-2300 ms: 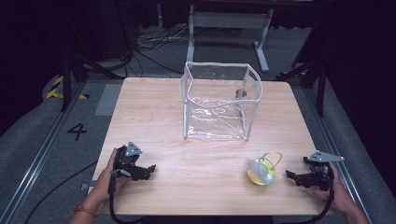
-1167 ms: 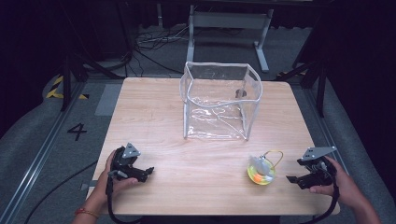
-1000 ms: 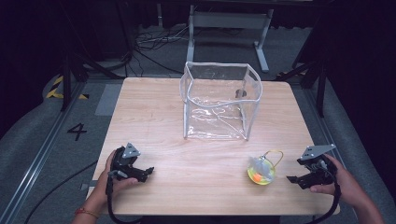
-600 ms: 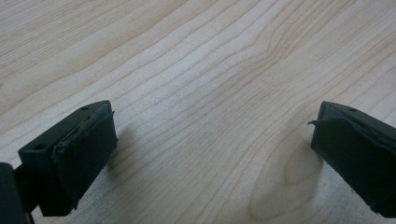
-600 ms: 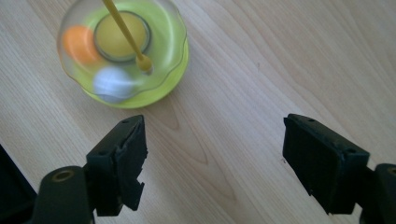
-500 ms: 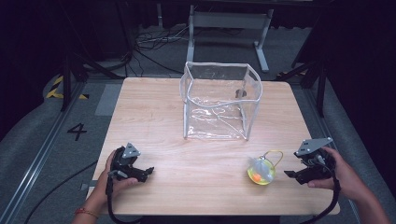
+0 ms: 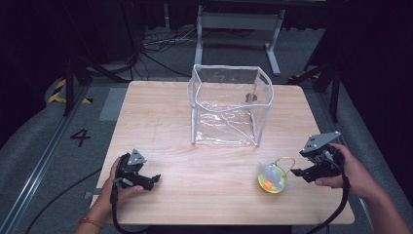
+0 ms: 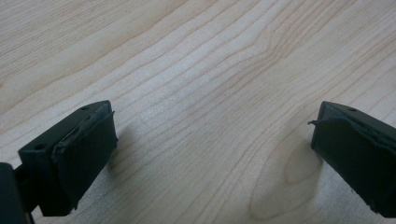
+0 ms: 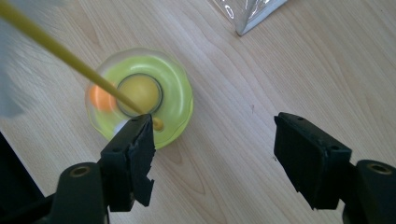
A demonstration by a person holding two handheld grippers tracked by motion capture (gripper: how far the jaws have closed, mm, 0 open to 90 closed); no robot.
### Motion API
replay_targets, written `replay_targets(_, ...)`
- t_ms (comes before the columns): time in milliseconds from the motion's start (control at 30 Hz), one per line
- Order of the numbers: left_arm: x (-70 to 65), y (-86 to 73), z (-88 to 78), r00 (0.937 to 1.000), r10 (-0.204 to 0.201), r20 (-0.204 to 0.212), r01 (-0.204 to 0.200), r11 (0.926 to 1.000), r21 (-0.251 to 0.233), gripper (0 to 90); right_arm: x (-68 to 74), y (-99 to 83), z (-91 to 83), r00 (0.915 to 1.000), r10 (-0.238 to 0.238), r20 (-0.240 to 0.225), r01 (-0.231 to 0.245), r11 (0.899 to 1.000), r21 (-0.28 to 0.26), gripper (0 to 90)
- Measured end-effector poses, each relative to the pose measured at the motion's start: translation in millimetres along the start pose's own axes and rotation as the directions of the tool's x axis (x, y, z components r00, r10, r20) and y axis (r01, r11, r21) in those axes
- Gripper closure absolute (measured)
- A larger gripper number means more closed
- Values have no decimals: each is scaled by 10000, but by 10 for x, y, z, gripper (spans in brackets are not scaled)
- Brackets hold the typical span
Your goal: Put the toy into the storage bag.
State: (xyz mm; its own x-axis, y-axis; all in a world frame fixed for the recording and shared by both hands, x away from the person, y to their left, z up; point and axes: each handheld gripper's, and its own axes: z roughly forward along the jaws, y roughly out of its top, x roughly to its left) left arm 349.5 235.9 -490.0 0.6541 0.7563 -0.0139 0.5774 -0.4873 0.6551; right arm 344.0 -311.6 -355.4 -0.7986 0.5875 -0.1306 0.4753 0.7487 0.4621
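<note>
- black jaws of your right gripper [image 9: 212,149] stand apart with only bare wood between the pads; they have just been closing a little, and they grip nothing.
- yellow-green round toy [image 9: 140,100] lies just past your right gripper's left jaw in the right gripper view; its thin yellow loop [image 9: 60,51] runs over the top of it and ends near this jaw tip, i cannot tell if it touches.
- in the high view your right gripper [image 7: 304,171] is held a little above the table [image 7: 160,122], just beside the toy [image 7: 272,179], near the front right part of the table.
- the clear plastic box [image 7: 229,105] stands upright at the far middle of the table, well apart from the toy; one corner of it [image 9: 250,14] shows at the top of the right gripper view.
- your left gripper [image 7: 151,179] rests at the front left of the table, well apart from the toy; its jaws [image 8: 210,154] are wide apart over bare wood and hold nothing.
</note>
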Motion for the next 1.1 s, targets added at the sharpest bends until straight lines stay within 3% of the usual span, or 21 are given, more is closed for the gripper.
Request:
replay_targets(167, 0, 0, 0, 10000, -1, 3, 1, 10000, -1, 5, 8, 97, -7, 9999, -93, -110, 94, 9999, 56, 333)
replay_targets(233, 0, 0, 0, 10000, -3, 2, 3, 10000, -3, 5, 35, 140, -9, 9994, -301, -198, 305, 9993, 219, 345)
replay_targets(333, 0, 0, 0, 10000, 1, 2, -1, 10000, 2, 5, 54, 173, -25, 9989, -466, 90, 458, 9962, 740, 357)
replay_targets(400, 0, 0, 0, 10000, -2, 3, 2, 10000, 0, 5, 43, 167, -38, 9996, -277, 9, 275, 9960, 852, 361)
replay_targets(500, 0, 0, 0, 10000, 0, 0, 0, 10000, -3, 5, 41, 150, -38, 9993, -339, 126, 322, 9930, 1133, 357)
replay_targets(567, 0, 0, 0, 10000, 3, 0, -3, 10000, 2, 5, 41, 126, -44, 9994, -334, -38, 336, 9917, 1237, 362)
replay_targets(933, 4, -3, -2, 10000, 22, 33, -22, 10000, -2, 5, 128, 207, -134, 9948, -688, -753, 754, 9933, 876, 454)
replay_targets(1100, 9, -4, -5, 9999, 90, 56, -90, 10000, 3, 5, 136, 273, -140, 9949, -734, -686, 790, 9934, 834, 533)
